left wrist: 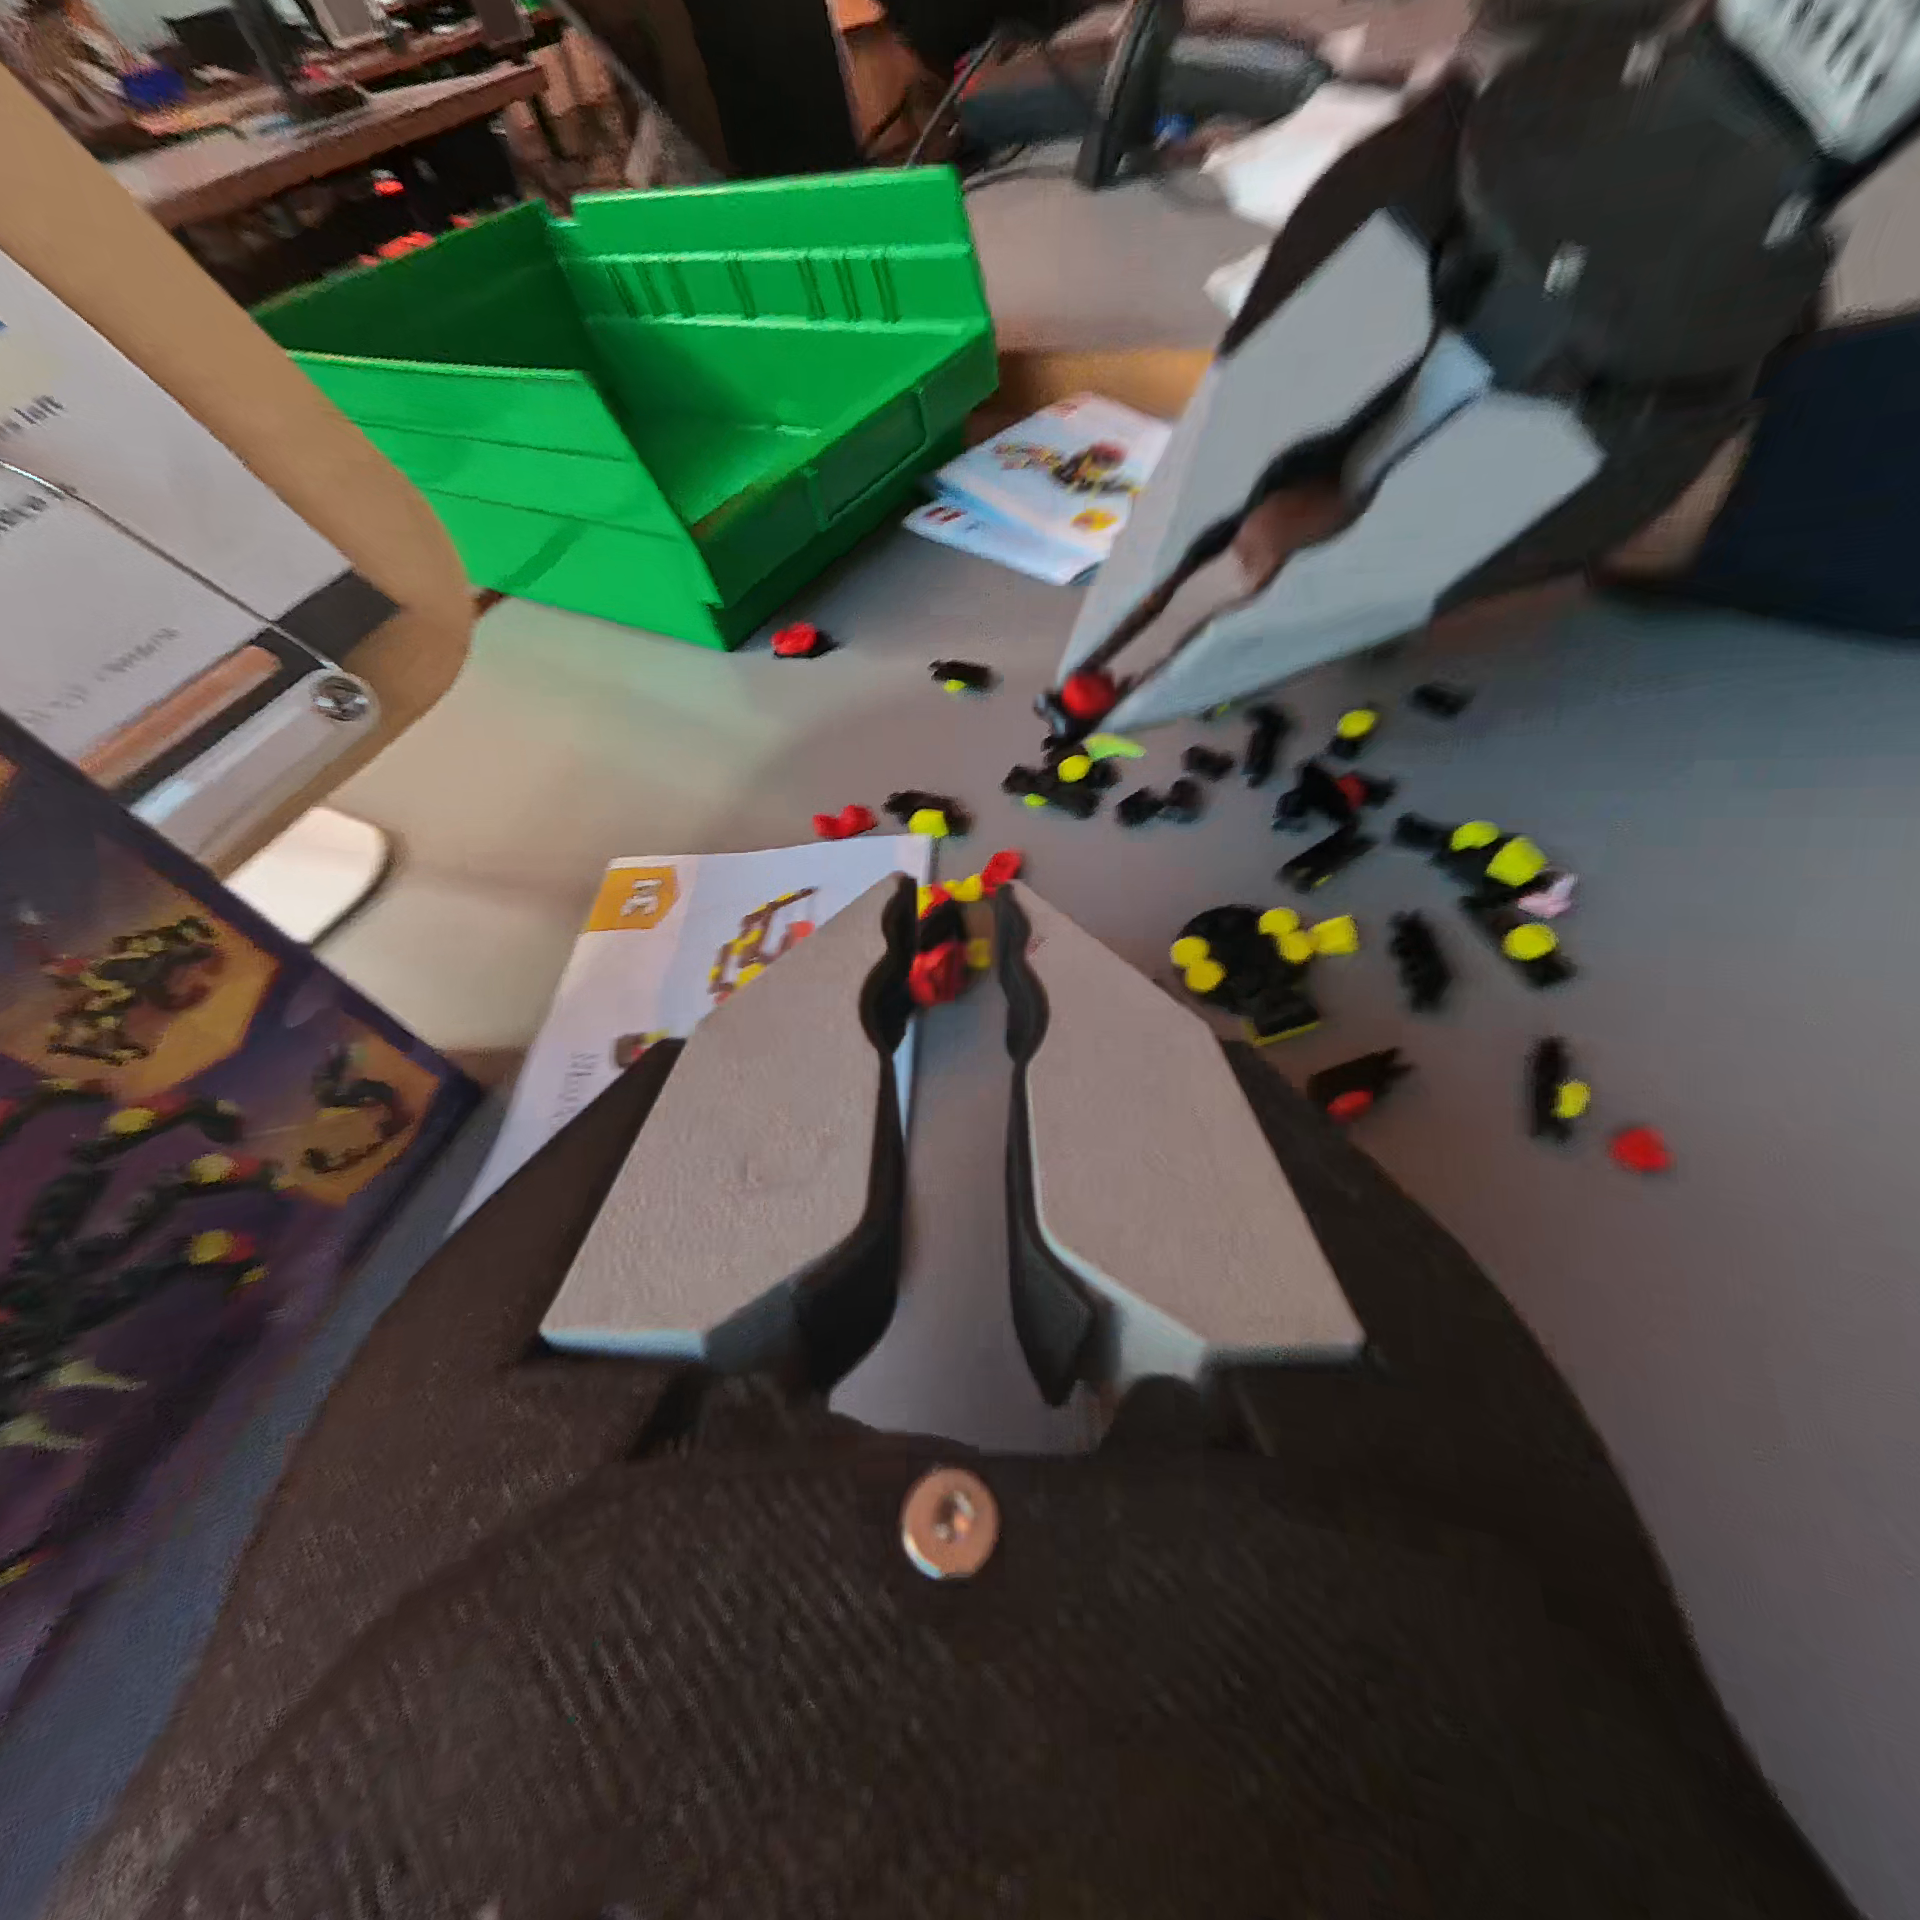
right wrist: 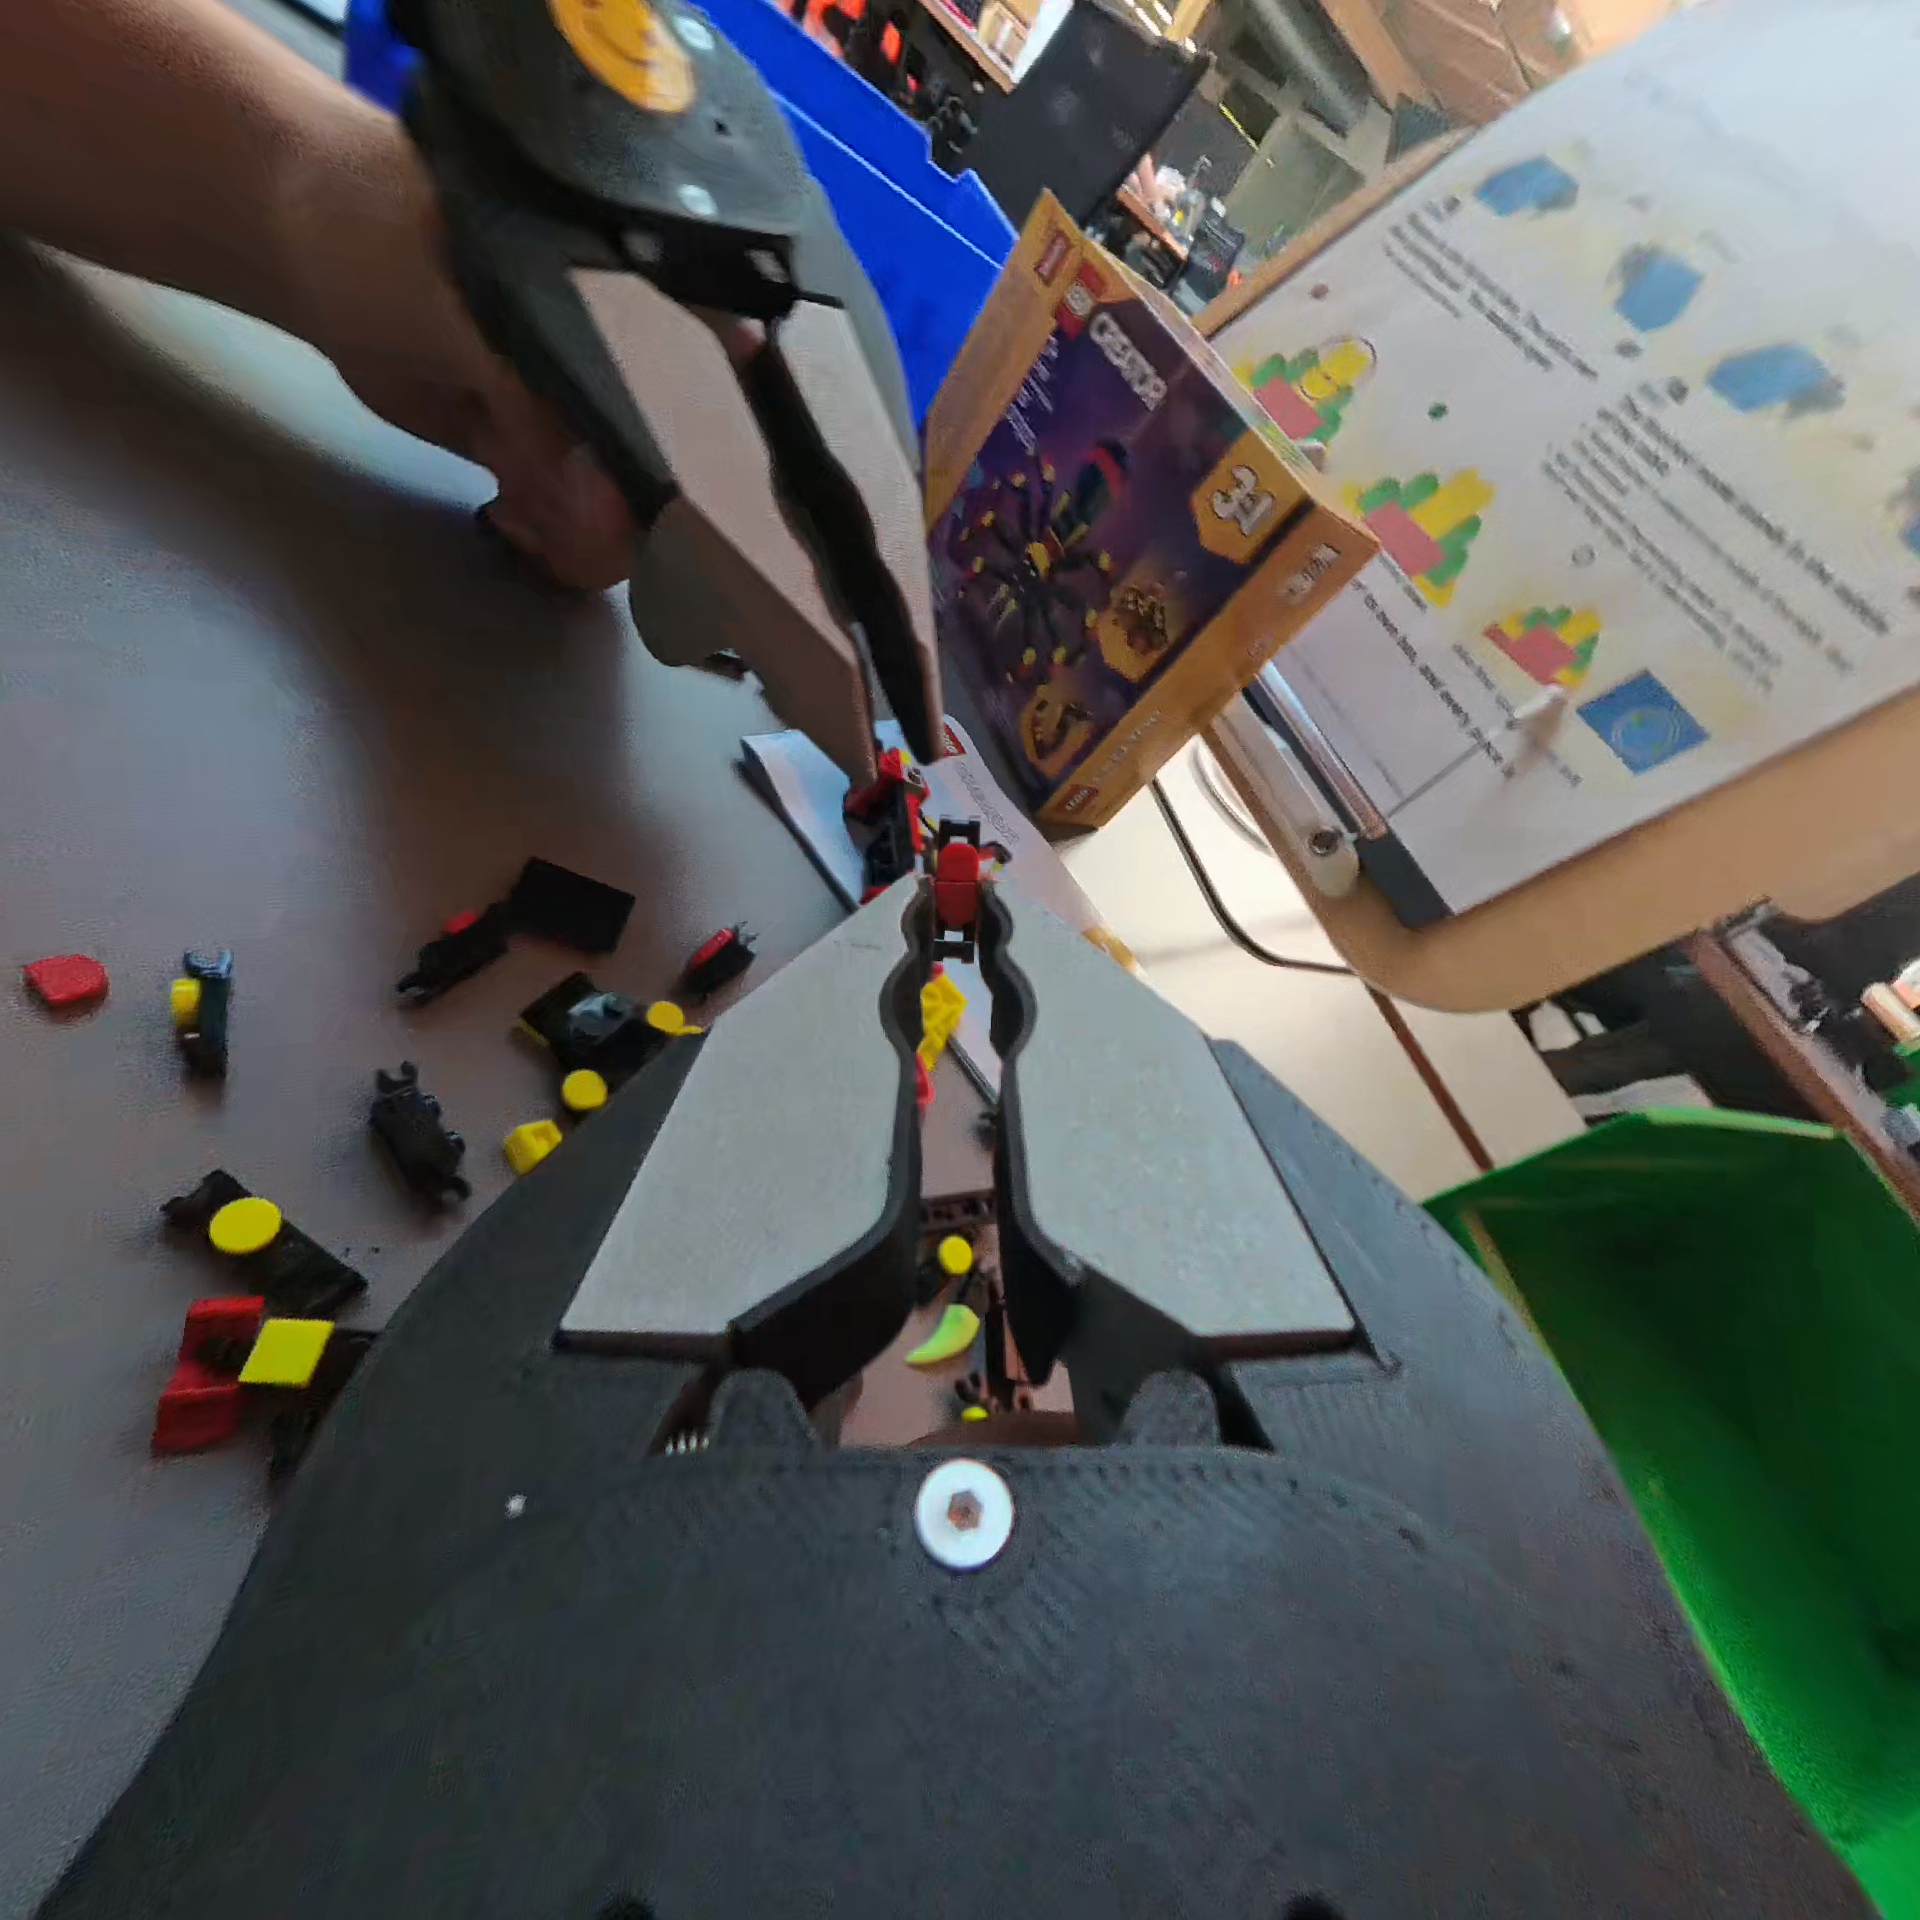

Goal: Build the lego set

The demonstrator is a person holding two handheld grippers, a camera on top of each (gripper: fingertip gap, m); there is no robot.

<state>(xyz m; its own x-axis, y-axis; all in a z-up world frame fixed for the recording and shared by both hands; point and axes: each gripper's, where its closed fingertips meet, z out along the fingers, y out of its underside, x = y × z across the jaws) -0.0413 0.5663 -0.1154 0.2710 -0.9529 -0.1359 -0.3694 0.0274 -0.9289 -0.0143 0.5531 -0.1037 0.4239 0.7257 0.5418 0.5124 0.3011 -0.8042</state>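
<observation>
My left gripper (left wrist: 951,909) is shut on a small red, black and yellow lego assembly (left wrist: 940,956), held just above an open instruction booklet (left wrist: 727,935). It also shows in the right wrist view (right wrist: 896,764), with the assembly (right wrist: 883,810) at its tips. My right gripper (right wrist: 956,896) is shut on a small red and black piece (right wrist: 957,878), held close to that assembly. It shows in the left wrist view (left wrist: 1091,698), low over the table with the red piece (left wrist: 1086,691). Loose black, yellow and red pieces (left wrist: 1351,883) lie scattered on the grey table (left wrist: 1714,1351).
Two green bins (left wrist: 727,395) stand at the back, and one (right wrist: 1714,1403) is near my right gripper. The purple lego box (right wrist: 1122,540) and a board with a printed sheet (right wrist: 1610,468) stand by the booklet. A second booklet (left wrist: 1049,483) and a blue bin (right wrist: 894,218) lie farther back. The left gripper's tips are roughly 4 centimeters from the right gripper's.
</observation>
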